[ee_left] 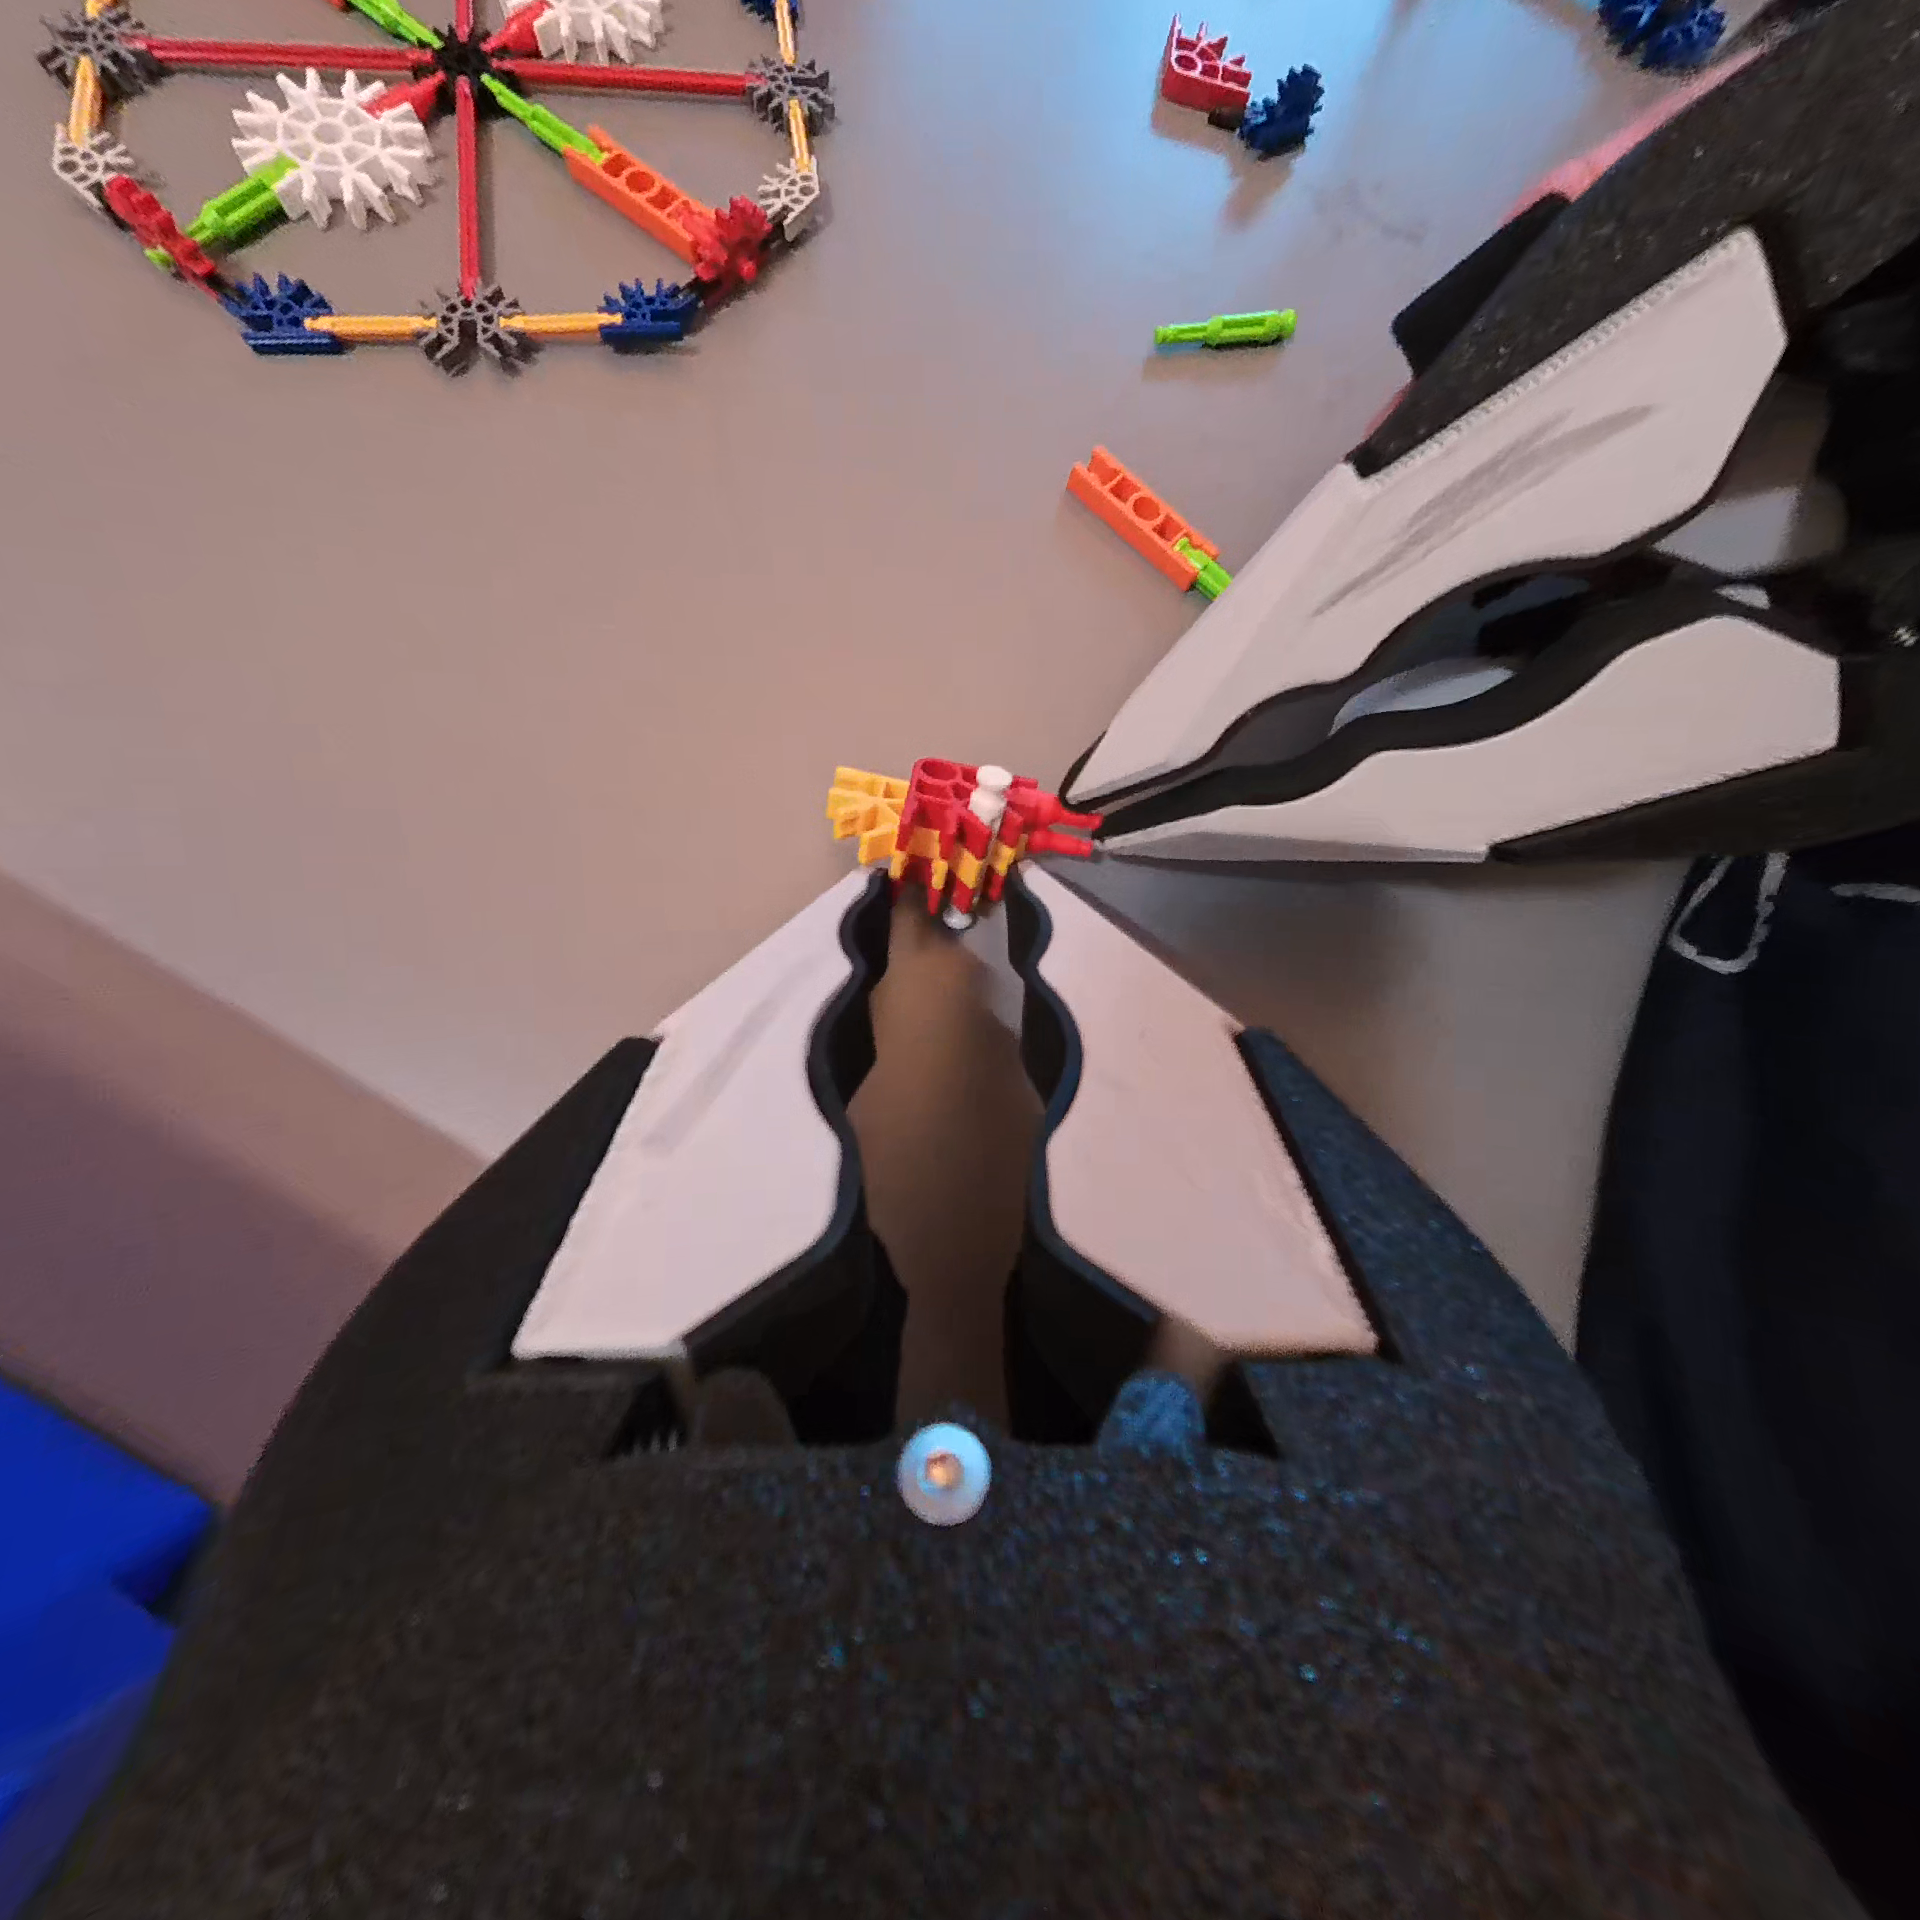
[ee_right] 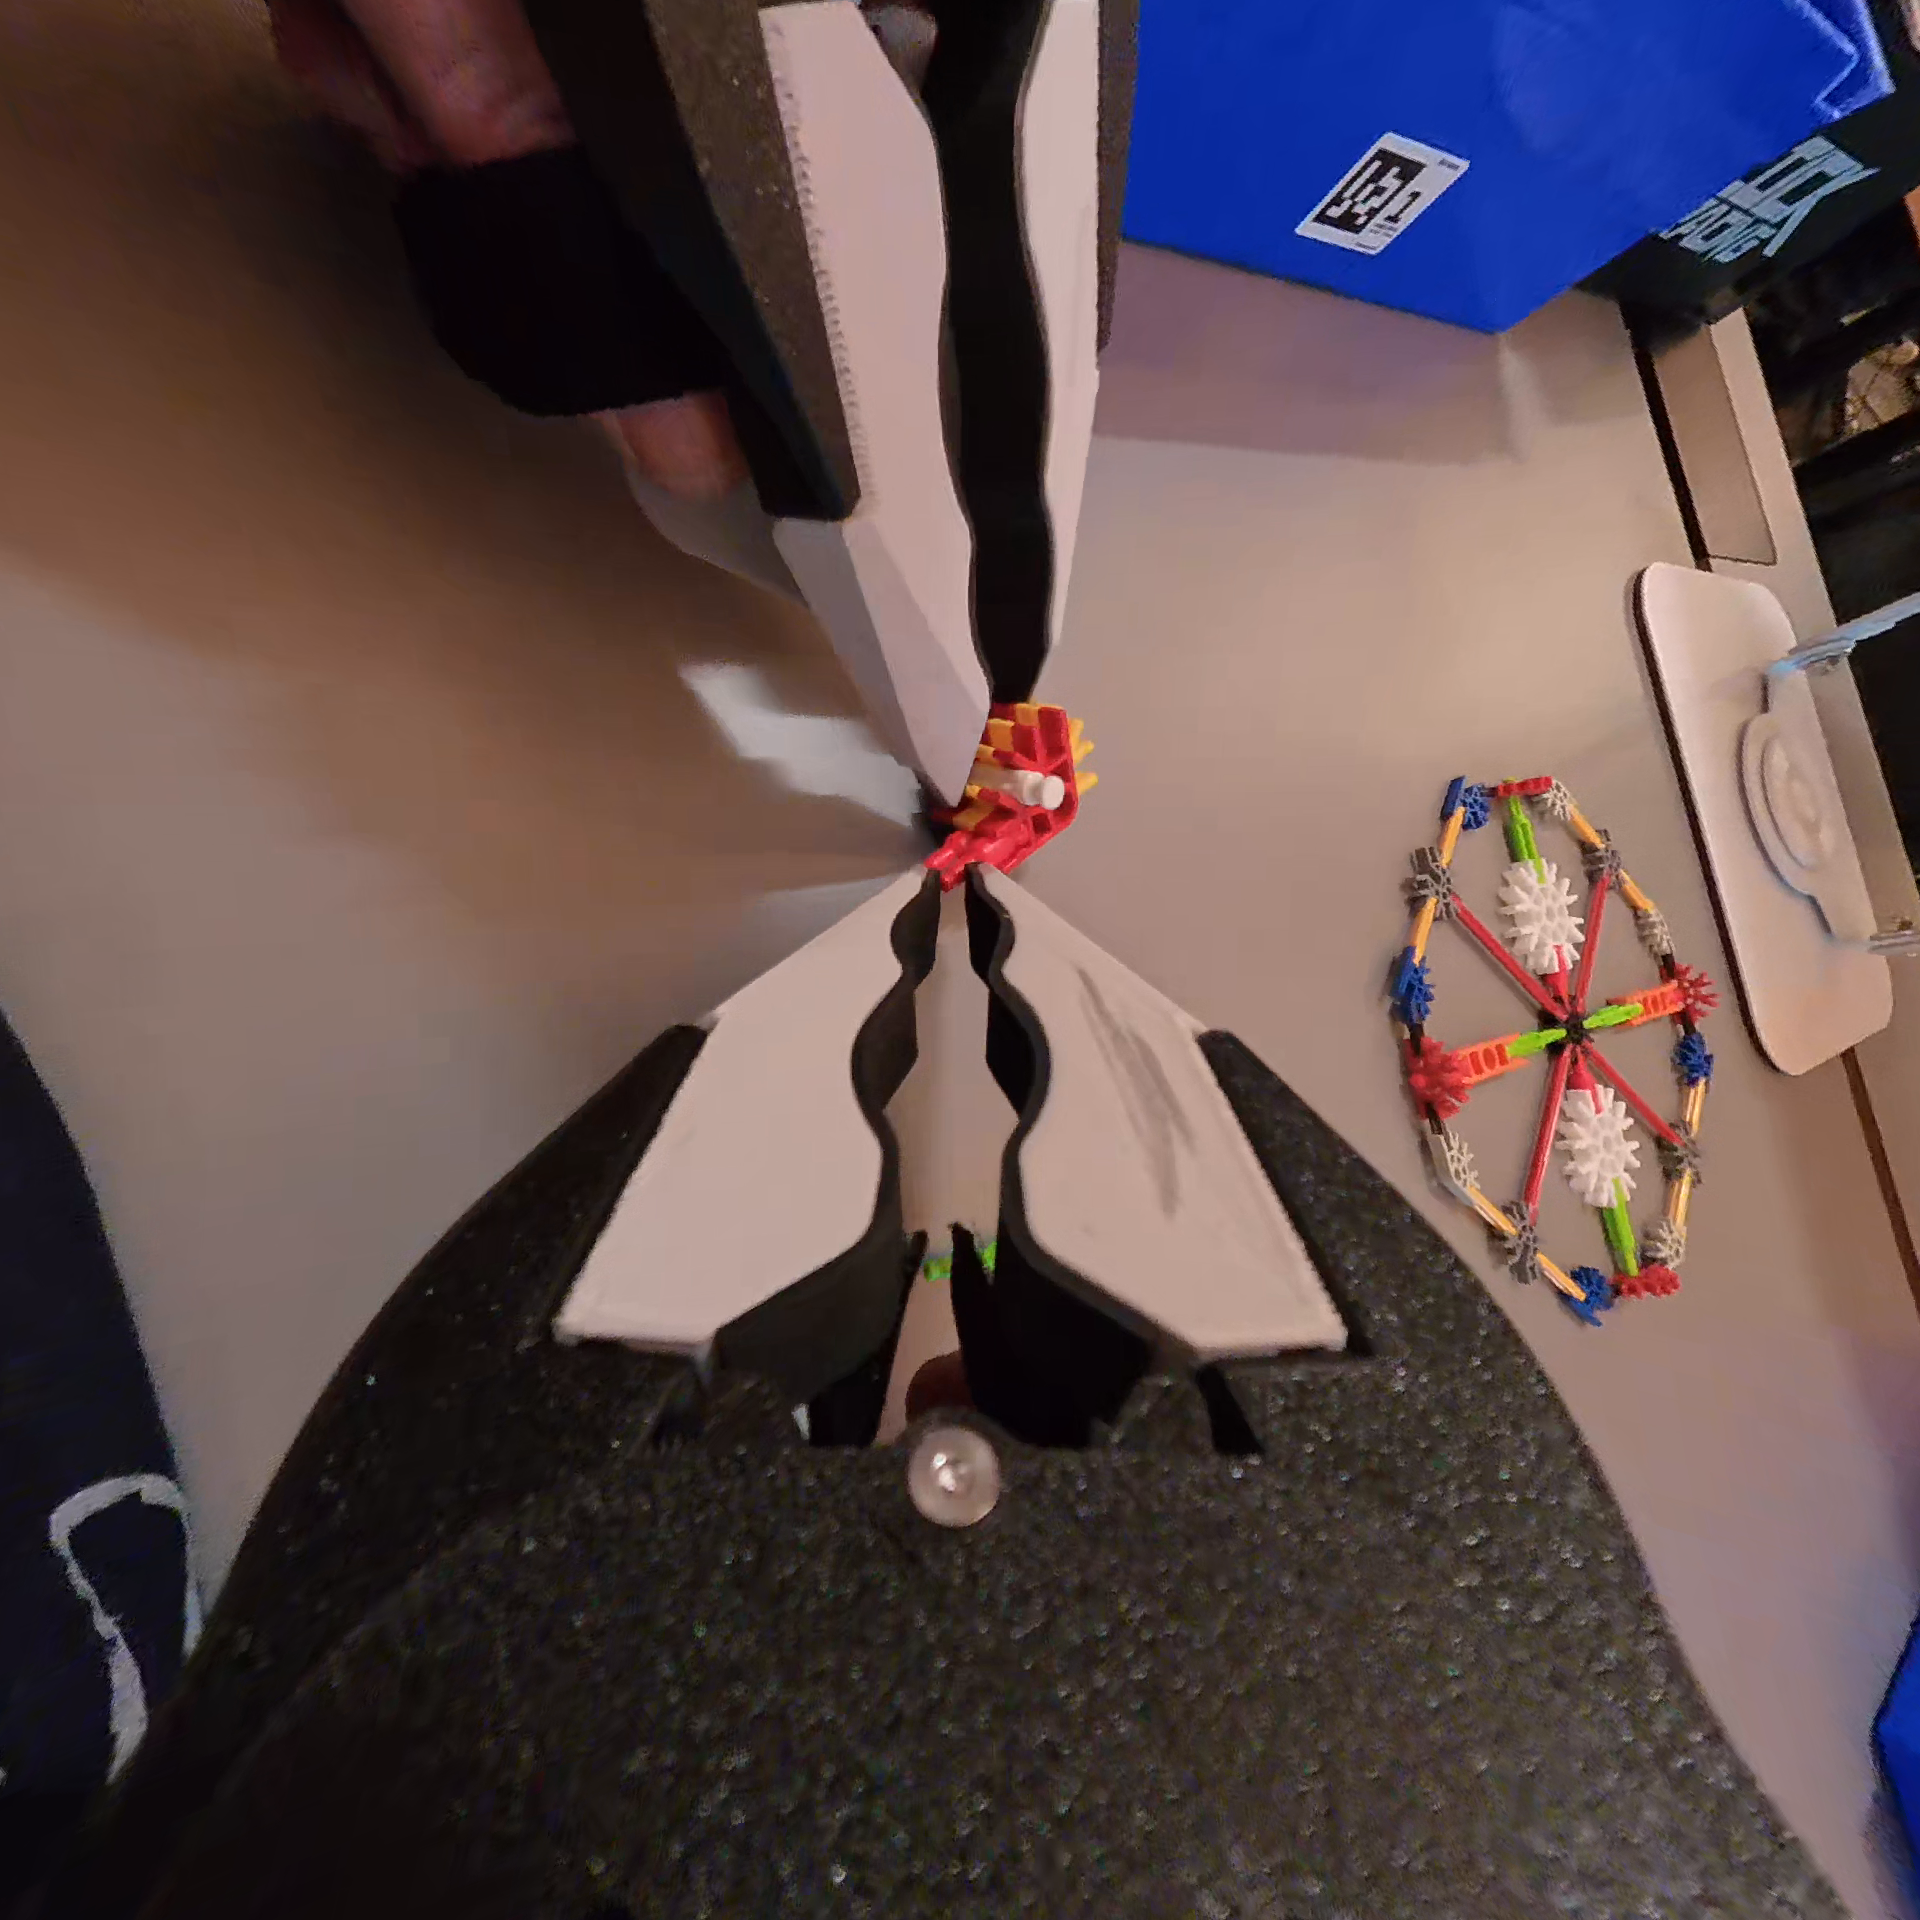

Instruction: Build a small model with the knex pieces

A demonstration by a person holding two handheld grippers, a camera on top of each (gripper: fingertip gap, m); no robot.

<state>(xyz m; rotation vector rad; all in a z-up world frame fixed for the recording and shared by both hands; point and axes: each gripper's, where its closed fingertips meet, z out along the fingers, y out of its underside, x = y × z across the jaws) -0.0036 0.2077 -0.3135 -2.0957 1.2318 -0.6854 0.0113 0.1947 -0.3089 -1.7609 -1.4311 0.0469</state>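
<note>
A small cluster of red and yellow connectors with a short white rod [ee_left: 951,821] is held above the grey table [ee_left: 520,644]. My left gripper [ee_left: 948,885] is shut on the cluster's lower edge. My right gripper [ee_left: 1086,824] comes in from the right and is shut on a red prong [ee_left: 1055,821] sticking out of the cluster's side. In the right wrist view the right gripper [ee_right: 951,881] pinches that red prong [ee_right: 966,850], and the left gripper [ee_right: 992,743] reaches down from above onto the cluster [ee_right: 1029,769]. A hand [ee_right: 665,447] holds the left gripper.
A flat wheel of rods and connectors [ee_left: 457,177] lies on the table; it also shows in the right wrist view [ee_right: 1558,1039]. Loose pieces: an orange piece with a green rod [ee_left: 1138,514], a green rod [ee_left: 1226,330], red and blue connectors [ee_left: 1236,94]. A blue box [ee_right: 1455,135] and a white board [ee_right: 1745,810] stand nearby. Left and right tips are no more than a few centimetres apart.
</note>
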